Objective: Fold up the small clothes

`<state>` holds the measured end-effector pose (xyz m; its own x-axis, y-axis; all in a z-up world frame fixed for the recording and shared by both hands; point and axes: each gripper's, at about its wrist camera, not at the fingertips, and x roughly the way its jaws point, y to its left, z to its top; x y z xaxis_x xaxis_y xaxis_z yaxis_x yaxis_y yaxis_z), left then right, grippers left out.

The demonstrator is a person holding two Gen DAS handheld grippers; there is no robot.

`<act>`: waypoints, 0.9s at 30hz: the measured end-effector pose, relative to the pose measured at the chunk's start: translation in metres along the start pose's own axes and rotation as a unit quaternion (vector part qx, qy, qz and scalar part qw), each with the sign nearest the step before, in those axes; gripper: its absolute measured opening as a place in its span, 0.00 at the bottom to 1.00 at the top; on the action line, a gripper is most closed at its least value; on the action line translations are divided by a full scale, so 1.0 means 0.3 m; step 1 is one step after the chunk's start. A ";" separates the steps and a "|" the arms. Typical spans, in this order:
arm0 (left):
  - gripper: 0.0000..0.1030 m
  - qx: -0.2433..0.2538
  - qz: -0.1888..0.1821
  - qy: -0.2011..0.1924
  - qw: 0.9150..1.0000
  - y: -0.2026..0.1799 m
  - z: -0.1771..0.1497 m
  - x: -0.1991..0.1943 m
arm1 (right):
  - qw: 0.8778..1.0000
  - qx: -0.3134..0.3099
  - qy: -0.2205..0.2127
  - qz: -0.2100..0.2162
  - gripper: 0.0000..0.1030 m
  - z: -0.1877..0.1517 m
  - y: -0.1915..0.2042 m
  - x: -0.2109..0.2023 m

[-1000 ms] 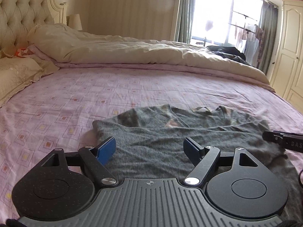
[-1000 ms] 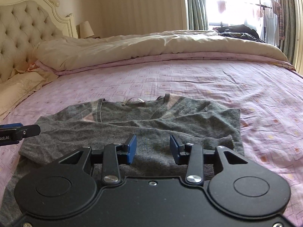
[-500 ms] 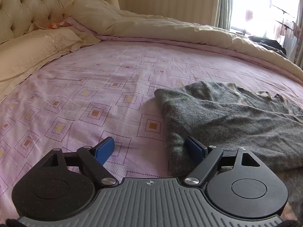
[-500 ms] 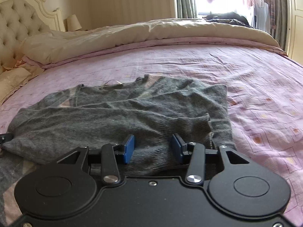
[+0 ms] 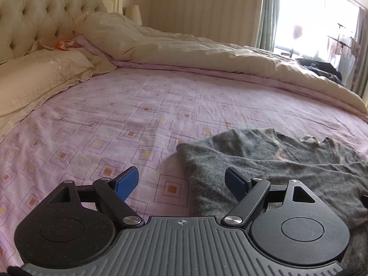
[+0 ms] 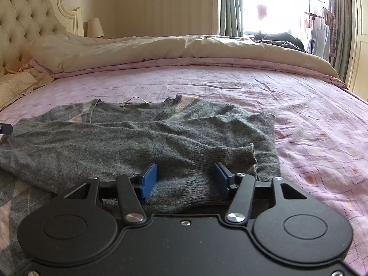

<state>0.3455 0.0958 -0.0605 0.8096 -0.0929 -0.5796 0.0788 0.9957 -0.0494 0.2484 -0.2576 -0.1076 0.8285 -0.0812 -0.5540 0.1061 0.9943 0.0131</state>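
Watching from bedside: grey sweater lay flat on the pink patterned sheet, neckline on its far side, one sleeve folded across the body with its ribbed cuff ending just ahead of the right gripper.

Right gripper was spread wide, nothing clamped, low over the knit with sleeve fabric bunched between the blue pads. Whether the pads touched the cloth, couldn't tell.

Left gripper was also spread wide and empty, straddling the sweater's left edge: left pad over bare sheet, right pad over the knit.

Risks as I judged them:
- Left closing there could pinch the sheet with the edge, so a lift drags bedding and wrecks the fold line.
- Right closing on the bunched knit likely grabs the top sleeve layer only; body stays down and the sleeve peels open.
- Loose knit stretches, so uneven pulls would skew the hem.
- Soft mattress gives, so pressing down to scoop could dig a pad into the sheet.
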 end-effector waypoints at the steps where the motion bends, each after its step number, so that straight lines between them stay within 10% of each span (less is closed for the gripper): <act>1: 0.79 0.013 0.004 0.003 1.000 -0.012 0.001 0.020 | 1.000 0.000 0.000 0.000 0.59 -0.001 0.000 0.000; 12: 0.83 -0.032 0.075 0.049 0.996 0.100 -0.014 0.104 | 1.000 0.005 -0.001 0.004 0.59 -0.003 -0.007 0.003; 27: 0.83 -0.014 -0.043 0.012 0.999 -0.002 -0.228 -0.382 | 1.000 0.010 0.003 0.008 0.60 -0.002 -0.012 0.004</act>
<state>0.2129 0.1063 -0.0496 0.7860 -0.1791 -0.5917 0.1310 0.9836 -0.1237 0.2488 -0.2613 -0.1089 0.8272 -0.0641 -0.5582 0.1029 0.9939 0.0384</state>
